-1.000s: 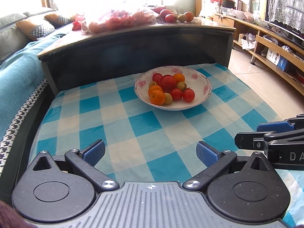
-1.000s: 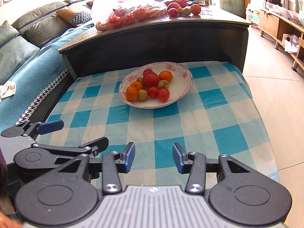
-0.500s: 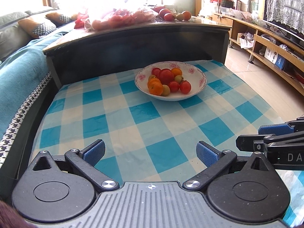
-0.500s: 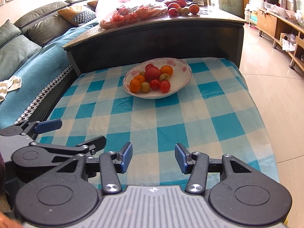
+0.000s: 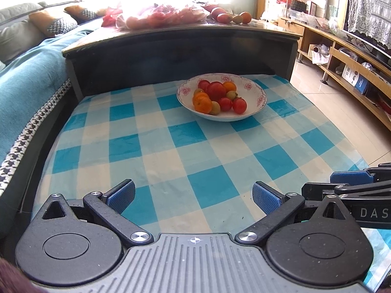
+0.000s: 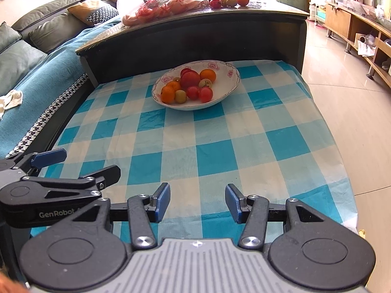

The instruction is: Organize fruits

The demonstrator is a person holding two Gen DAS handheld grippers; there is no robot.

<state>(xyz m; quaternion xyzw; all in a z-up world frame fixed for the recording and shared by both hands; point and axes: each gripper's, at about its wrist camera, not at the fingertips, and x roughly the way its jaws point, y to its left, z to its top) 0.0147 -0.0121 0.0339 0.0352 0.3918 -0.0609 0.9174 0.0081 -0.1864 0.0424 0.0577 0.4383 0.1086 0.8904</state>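
A white flowered bowl (image 5: pixel 254 90) of fruit (image 5: pixel 216 96) sits at the far end of the blue-checked cloth (image 5: pixel 171 146), close under the dark raised counter (image 5: pixel 176 36) where loose fruit (image 6: pixel 229 0) and a plastic bag (image 6: pixel 156 0) lie. Both tools hang over the cloth's near edge, well apart from the bowl. The left gripper (image 5: pixel 194 195) and right gripper (image 6: pixel 198 201) have their jaws released, holding nothing.

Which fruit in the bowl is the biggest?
The large red fruit mid-bowl, beside the far orange; it dwarfs the small red ones in front.
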